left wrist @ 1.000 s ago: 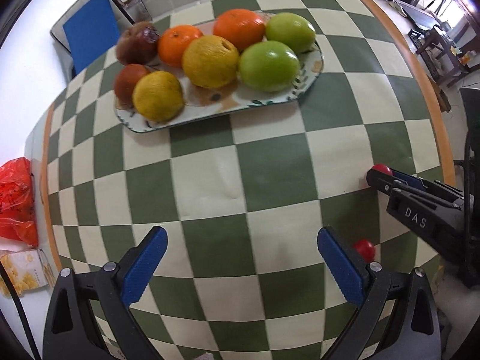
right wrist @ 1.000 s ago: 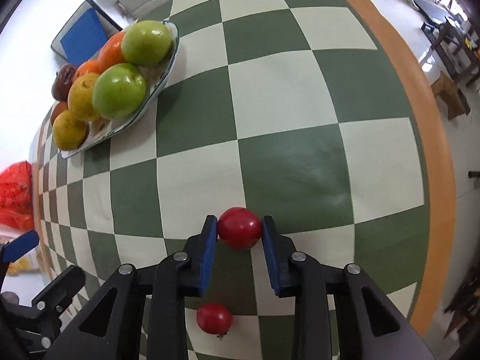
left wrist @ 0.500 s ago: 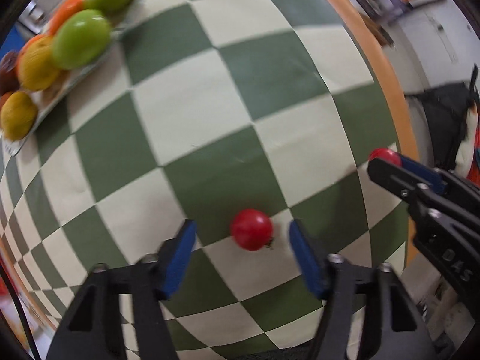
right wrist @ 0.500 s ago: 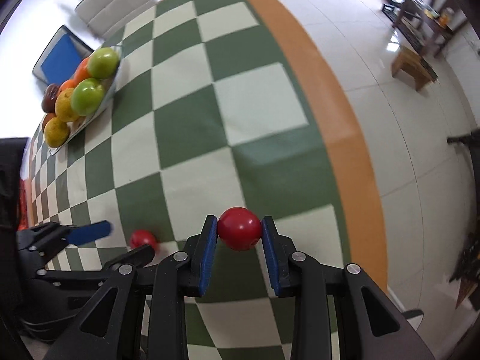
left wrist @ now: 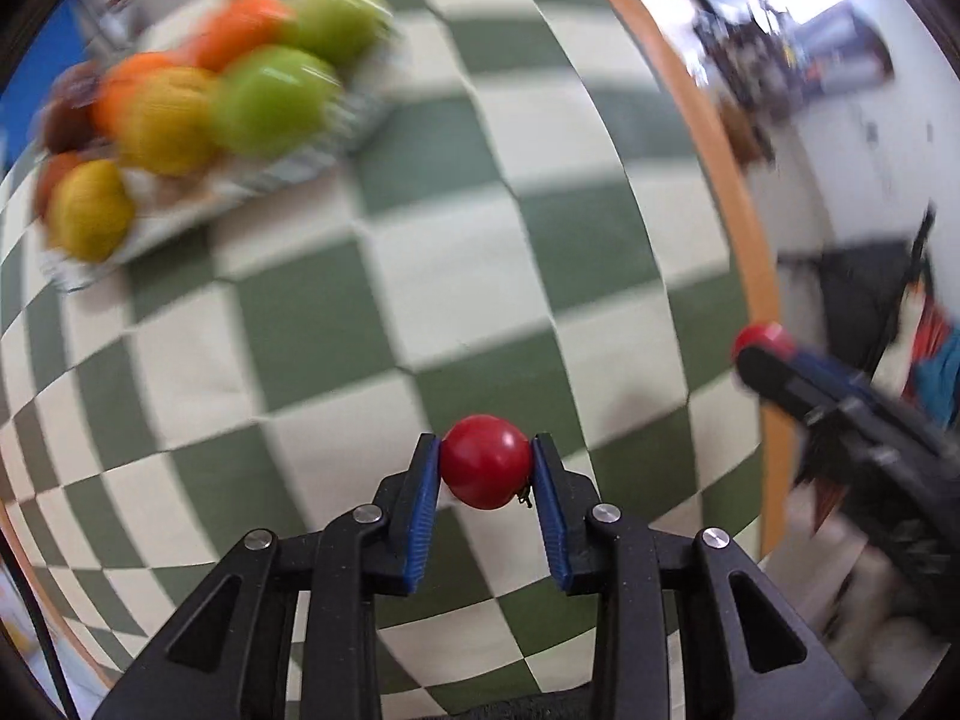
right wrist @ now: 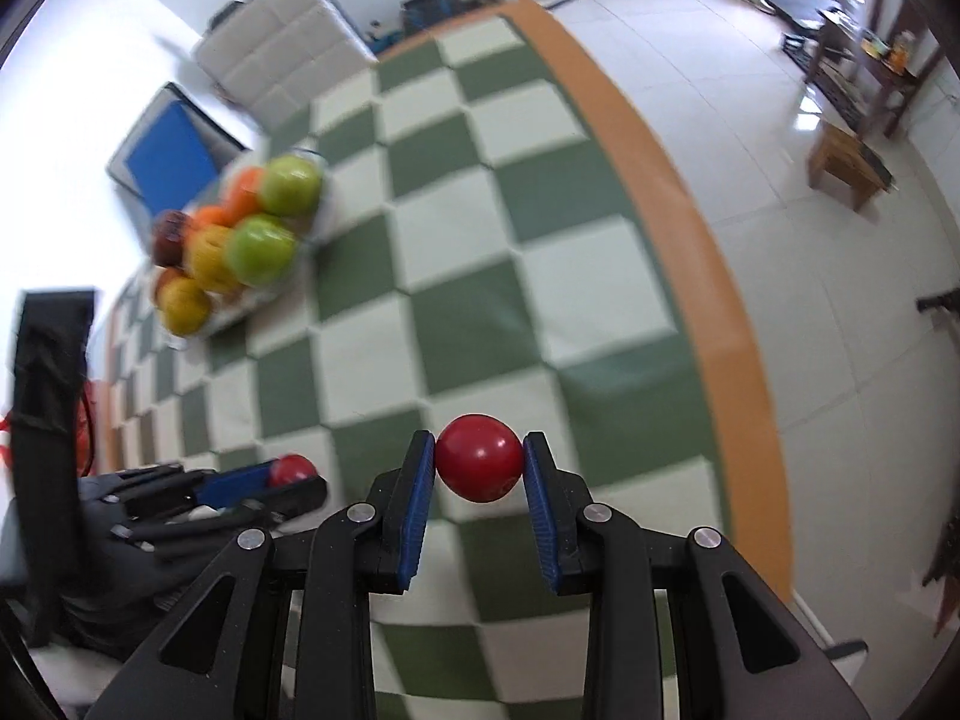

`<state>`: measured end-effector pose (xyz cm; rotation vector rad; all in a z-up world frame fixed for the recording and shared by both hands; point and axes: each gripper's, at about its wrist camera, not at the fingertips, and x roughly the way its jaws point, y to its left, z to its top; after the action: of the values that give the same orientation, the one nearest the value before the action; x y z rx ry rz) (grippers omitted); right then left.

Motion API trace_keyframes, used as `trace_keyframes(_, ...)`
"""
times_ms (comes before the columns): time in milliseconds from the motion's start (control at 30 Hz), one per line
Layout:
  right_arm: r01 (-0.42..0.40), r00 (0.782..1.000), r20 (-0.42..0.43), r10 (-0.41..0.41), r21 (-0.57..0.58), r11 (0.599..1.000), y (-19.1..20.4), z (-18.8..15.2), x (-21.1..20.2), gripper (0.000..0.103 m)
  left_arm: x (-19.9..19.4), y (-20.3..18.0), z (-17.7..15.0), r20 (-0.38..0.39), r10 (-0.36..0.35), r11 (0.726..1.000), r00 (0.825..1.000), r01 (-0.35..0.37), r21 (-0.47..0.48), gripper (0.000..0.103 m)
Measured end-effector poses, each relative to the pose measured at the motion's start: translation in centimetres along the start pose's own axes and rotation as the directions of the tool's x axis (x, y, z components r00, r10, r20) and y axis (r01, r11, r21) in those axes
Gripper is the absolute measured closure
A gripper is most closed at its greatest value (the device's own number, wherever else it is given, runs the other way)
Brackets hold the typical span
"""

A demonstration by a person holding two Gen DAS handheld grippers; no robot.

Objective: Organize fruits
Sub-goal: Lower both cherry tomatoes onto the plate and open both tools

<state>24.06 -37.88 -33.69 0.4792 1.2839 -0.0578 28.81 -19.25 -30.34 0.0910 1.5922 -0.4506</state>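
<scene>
My left gripper [left wrist: 485,463] is shut on a small red tomato [left wrist: 485,461], held above the checked tablecloth. My right gripper [right wrist: 478,468] is shut on a second red tomato [right wrist: 478,465], also lifted off the table. Each gripper shows in the other's view: the right gripper [left wrist: 757,347] at the right edge, the left gripper [right wrist: 291,474] at lower left. A patterned plate [left wrist: 288,171] at the far left of the table holds green apples [left wrist: 270,99], oranges [left wrist: 240,36], yellow citrus [left wrist: 90,210] and dark brown fruits. The plate [right wrist: 240,315] appears in the right wrist view too.
The round table has a green-and-cream checked cloth [right wrist: 474,228] with an orange rim [right wrist: 714,312]. A white chair [right wrist: 276,66] and a blue-cushioned chair [right wrist: 171,159] stand behind the table. Tiled floor and a wooden stool [right wrist: 849,162] lie to the right.
My left gripper swung over the loose tomato, closed on it and lifted it. My right gripper kept its tomato and rose higher above the table.
</scene>
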Motion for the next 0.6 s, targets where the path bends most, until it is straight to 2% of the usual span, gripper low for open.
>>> trace_keyframes(100, -0.084, 0.996, 0.003, 0.084, -0.025, 0.996, 3.7, 2.1, 1.1, 0.071, -3.5, 4.6, 1.4, 0.070, -0.042, 0.989, 0.997, 0.051, -0.135, 0.075)
trace_keyframes(133, -0.119, 0.993, -0.001, 0.119, -0.030, 0.992, 5.1, 2.9, 1.9, 0.071, -4.4, 6.5, 2.1, 0.089, -0.061, 0.978, 0.994, 0.077, -0.194, 0.075)
trace_keyframes(233, -0.196, 0.981, -0.014, 0.195, -0.049, 0.979, 9.1, 4.9, 4.5, 0.071, -4.8, 10.7, 3.6, 0.121, -0.092, 0.937, 0.988, 0.127, -0.326, 0.075)
trace_keyframes(333, -0.241, 0.970, -0.047, 0.238, -0.090, 0.966, 13.0, 6.8, 7.5, 0.071, -4.6, 14.5, 5.1, 0.138, -0.131, 0.882, 0.982, 0.179, -0.435, 0.075)
trace_keyframes(433, -0.238, 0.971, -0.078, 0.228, -0.152, 0.959, 16.0, 8.1, 9.8, 0.071, -4.3, 16.3, 6.8, 0.140, -0.143, 0.852, 0.980, 0.194, -0.487, 0.075)
trace_keyframes(600, -0.208, 0.974, -0.136, 0.182, -0.215, 0.954, 18.6, 9.4, 13.1, 0.071, -3.1, 17.7, 7.6, 0.118, -0.149, 0.841, 0.982, 0.188, -0.508, 0.075)
